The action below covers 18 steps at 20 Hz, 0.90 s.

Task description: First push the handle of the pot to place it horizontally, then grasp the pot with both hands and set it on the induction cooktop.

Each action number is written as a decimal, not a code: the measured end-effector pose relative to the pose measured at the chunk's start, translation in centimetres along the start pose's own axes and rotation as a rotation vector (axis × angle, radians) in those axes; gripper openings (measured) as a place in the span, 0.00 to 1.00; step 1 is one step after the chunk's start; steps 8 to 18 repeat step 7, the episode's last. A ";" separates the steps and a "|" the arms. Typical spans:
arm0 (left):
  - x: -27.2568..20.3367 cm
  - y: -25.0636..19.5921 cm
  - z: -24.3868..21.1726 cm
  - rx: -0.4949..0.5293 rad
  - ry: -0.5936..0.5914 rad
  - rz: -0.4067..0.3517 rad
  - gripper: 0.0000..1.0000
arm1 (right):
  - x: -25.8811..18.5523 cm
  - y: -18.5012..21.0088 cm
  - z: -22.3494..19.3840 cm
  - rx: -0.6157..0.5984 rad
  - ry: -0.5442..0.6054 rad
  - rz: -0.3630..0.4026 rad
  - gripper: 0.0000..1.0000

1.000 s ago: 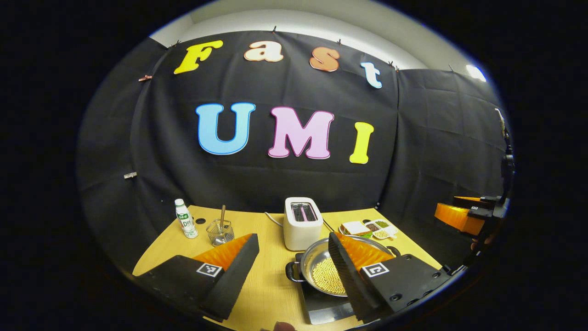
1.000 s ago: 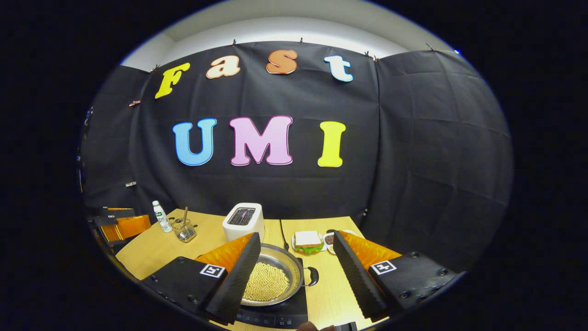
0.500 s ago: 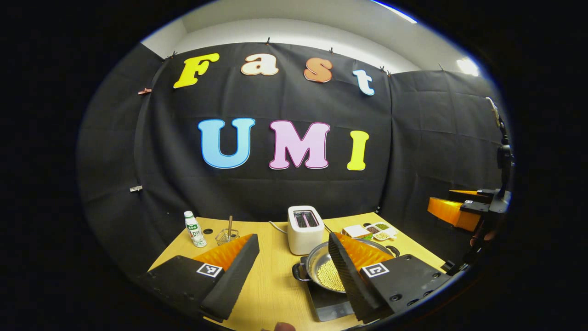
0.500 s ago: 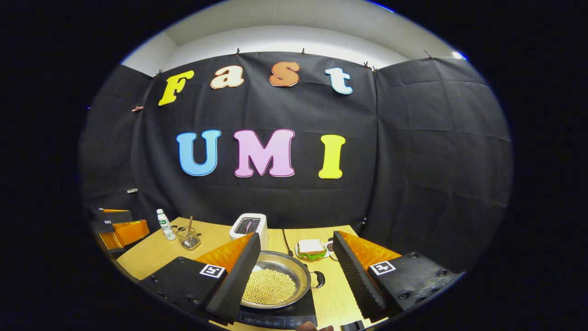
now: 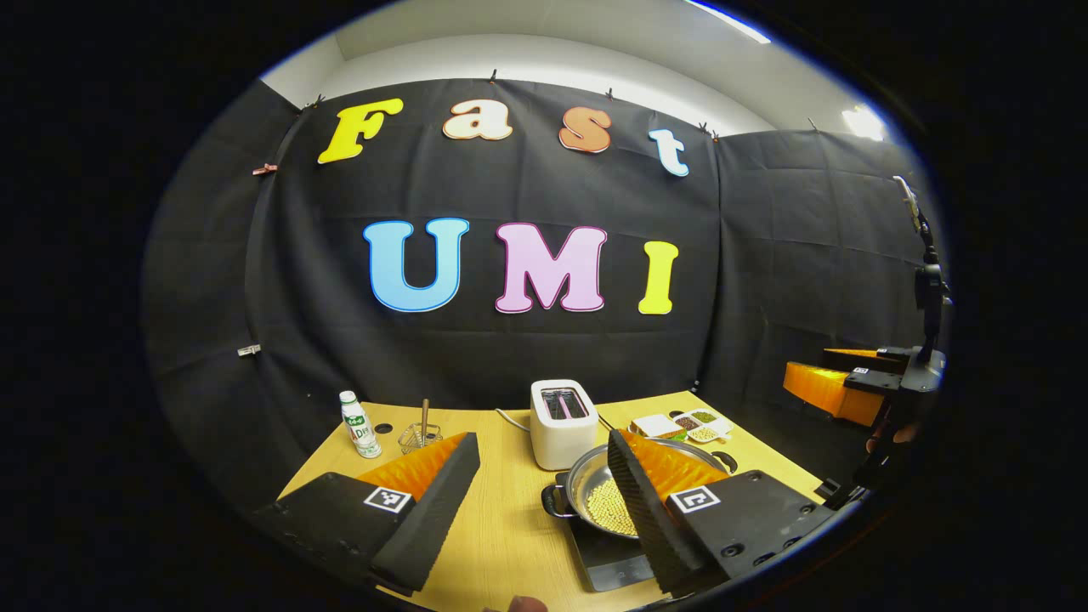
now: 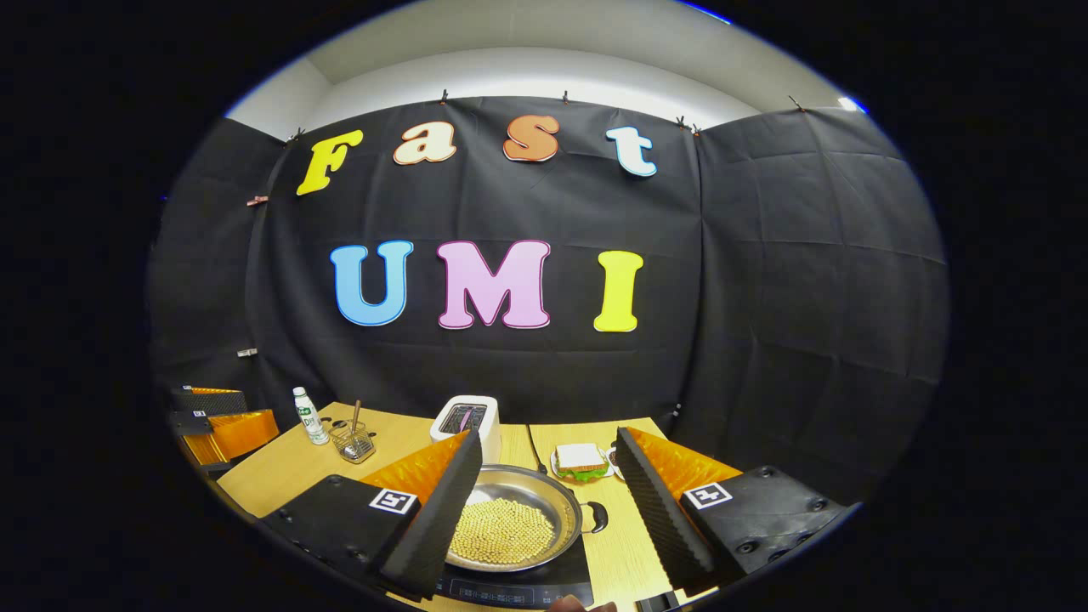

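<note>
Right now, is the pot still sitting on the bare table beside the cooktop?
No, in the right gripper view the pot of beans rests on top of the black induction cooktop.

No legible txt; bottle [image 5: 358,423] label too small to read.

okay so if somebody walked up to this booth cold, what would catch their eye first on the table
Probably the shiny pot full of pale round beans, sitting on the dark induction cooktop at the near edge of the wooden table. Behind it stands a white toaster, with a sandwich on a plate to its right. The right gripper and left gripper hang open above the table, holding nothing.
</note>
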State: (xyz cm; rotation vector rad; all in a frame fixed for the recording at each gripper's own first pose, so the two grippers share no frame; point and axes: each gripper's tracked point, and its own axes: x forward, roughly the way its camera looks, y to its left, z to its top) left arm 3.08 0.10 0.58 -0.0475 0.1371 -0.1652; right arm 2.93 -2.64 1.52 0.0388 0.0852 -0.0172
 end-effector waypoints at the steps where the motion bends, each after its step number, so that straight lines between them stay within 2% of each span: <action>1: 0.0 0.0 -0.2 0.000 0.004 -0.003 0.95 | 0.0 0.0 0.0 -0.001 0.000 -0.001 0.98; 18: 0.1 -0.1 -0.4 0.000 0.019 -0.017 0.95 | 0.1 0.2 -0.2 -0.003 0.004 -0.007 0.98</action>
